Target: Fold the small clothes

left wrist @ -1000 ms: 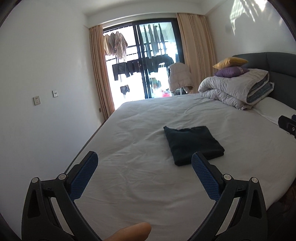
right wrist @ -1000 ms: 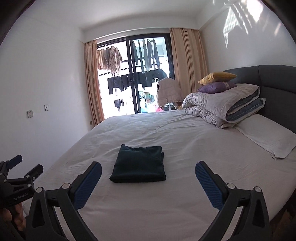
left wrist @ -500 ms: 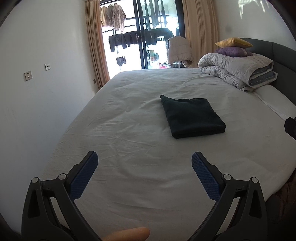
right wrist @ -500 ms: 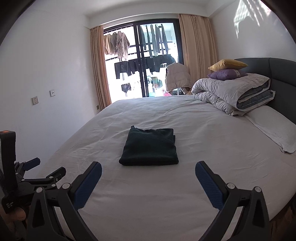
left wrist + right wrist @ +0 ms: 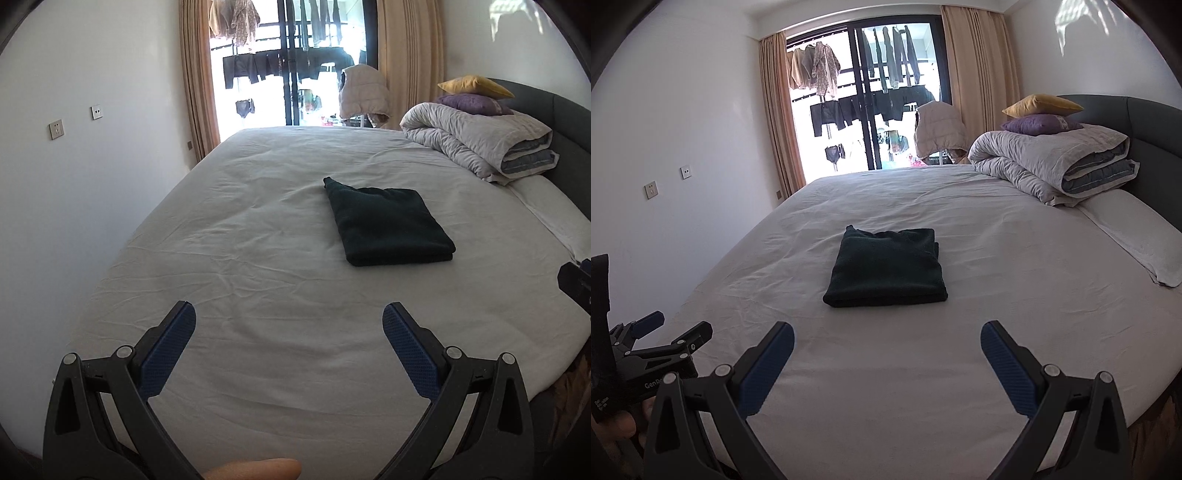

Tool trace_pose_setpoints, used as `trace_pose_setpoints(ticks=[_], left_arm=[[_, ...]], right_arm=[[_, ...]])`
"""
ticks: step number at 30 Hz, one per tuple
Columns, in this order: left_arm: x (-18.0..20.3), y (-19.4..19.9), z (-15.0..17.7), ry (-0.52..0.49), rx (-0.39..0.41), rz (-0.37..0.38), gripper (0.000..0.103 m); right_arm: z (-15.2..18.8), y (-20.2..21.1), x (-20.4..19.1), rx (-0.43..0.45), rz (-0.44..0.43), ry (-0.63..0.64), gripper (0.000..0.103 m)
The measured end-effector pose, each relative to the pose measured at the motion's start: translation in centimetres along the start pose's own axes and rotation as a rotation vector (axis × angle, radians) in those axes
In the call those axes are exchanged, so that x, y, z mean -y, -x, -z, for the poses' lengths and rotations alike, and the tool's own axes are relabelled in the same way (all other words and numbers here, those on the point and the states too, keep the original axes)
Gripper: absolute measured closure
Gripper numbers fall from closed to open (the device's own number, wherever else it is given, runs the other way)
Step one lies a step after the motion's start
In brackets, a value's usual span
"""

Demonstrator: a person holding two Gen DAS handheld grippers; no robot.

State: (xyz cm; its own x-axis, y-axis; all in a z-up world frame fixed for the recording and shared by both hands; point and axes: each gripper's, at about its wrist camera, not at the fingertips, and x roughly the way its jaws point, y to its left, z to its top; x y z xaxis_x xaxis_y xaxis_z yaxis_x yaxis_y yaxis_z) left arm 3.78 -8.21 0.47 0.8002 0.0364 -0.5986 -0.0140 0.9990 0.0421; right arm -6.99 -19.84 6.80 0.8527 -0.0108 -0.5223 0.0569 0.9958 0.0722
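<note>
Left wrist view: I'm seeing my left gripper [image 5: 288, 325] hanging over the near part of the bed [image 5: 258, 258], jaws spread wide, gripping nothing. A dark green garment [image 5: 388, 225] is lying folded into a neat rectangle on the white sheet, ahead and to the right, well apart from the blue pads [image 5: 168, 350]. A fingertip [image 5: 255, 470] is showing at the bottom edge. Right wrist view: my right gripper [image 5: 886, 350] is also gaping, empty, with the folded garment sitting straight ahead near mid-bed, not touching either finger. I'm seeing the left gripper again at the lower left. A rolled grey duvet [image 5: 1052, 166] with two cushions [image 5: 1041, 114] on top is sitting by the headboard, far right
</note>
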Motion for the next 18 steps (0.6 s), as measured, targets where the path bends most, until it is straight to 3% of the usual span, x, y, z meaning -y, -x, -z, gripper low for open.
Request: trace_pose_setpoints(ticks=[18], left_arm=[[-0.4, 0.41, 0.05, 0.021, -0.014, 0.033, 0.0]], right_arm=[[0.52, -0.5, -0.82, -0.034, -0.002, 0.015, 0.0]])
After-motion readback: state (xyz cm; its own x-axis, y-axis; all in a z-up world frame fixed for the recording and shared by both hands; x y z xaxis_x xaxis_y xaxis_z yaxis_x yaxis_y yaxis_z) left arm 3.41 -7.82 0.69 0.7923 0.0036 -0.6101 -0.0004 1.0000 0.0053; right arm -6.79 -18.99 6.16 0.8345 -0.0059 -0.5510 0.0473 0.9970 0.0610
